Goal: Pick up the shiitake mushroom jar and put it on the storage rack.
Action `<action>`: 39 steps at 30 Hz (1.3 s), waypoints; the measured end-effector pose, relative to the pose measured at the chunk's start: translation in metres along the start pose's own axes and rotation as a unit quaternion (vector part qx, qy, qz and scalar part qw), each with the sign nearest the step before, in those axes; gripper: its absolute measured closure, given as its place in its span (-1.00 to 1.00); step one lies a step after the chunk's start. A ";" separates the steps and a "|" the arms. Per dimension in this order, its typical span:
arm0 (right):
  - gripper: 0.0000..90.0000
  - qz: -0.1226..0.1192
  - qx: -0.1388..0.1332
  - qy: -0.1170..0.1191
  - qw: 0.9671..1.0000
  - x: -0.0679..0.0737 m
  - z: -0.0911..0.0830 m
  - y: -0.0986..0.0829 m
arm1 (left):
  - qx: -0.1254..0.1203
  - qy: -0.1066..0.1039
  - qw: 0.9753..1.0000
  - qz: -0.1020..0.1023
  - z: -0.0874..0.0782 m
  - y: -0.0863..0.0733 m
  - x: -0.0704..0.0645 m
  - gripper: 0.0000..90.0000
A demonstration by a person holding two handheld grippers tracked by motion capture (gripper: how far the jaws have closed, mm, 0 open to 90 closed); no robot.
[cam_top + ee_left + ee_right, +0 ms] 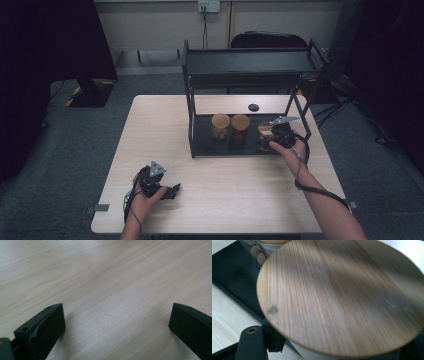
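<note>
The left claw [172, 190] is lying nearest the camera, resting in the person's left hand [145, 197] close to the front edge of the surface [165, 130], toward its left corner. The left gripper view is showing what the high view cannot: its two black jaws are standing spread wide apart, with bare pale wood between them and nothing held.

The right claw [272, 140] is reaching into the black shelf rack [250, 62] at the back right of the surface, at the jar [264, 136] sitting on the right end of the rack's bottom tray [200, 137]. Two more jars [230, 126] are standing side by side to its left on that tray. The high view is showing the claw right at the jar, but not its jaws. In the right gripper view the jar's round wooden lid [339, 297] is looming very close, with one jaw sitting just below its rim at the lower left and the glass wall under it; whether the jaws are pinching the jar I cannot tell. A small dark disc [253, 107] is lying behind the rack.
</note>
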State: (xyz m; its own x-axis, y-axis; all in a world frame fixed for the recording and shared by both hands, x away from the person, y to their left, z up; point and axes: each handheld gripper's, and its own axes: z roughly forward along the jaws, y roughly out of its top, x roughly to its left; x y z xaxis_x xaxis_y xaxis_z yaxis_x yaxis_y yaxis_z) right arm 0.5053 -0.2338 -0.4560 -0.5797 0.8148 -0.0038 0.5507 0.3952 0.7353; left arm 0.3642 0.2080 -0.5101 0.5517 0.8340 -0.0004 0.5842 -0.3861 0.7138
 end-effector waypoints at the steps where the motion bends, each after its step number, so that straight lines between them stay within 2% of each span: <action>1: -0.43 0.000 0.001 0.000 1.000 0.000 0.001 0.000 | 0.000 0.000 1.000 0.000 0.000 0.000 0.000 -1.00; 19: -0.43 0.002 0.005 -0.004 1.000 -0.005 0.014 0.004 | 0.000 0.000 1.000 0.000 0.000 0.000 0.000 -1.00; 39: -0.43 0.003 0.011 -0.006 1.000 -0.003 0.028 0.010 | 0.000 -0.001 1.000 0.001 0.000 0.000 0.000 -1.00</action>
State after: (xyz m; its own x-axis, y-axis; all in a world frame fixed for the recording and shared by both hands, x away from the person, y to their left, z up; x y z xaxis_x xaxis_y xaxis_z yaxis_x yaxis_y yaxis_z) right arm 0.5296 -0.2205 -0.4681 -0.5683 0.8228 -0.0078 0.5674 0.3988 0.7204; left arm 0.3642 0.2082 -0.5101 0.5532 0.8330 -0.0008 0.5837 -0.3870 0.7138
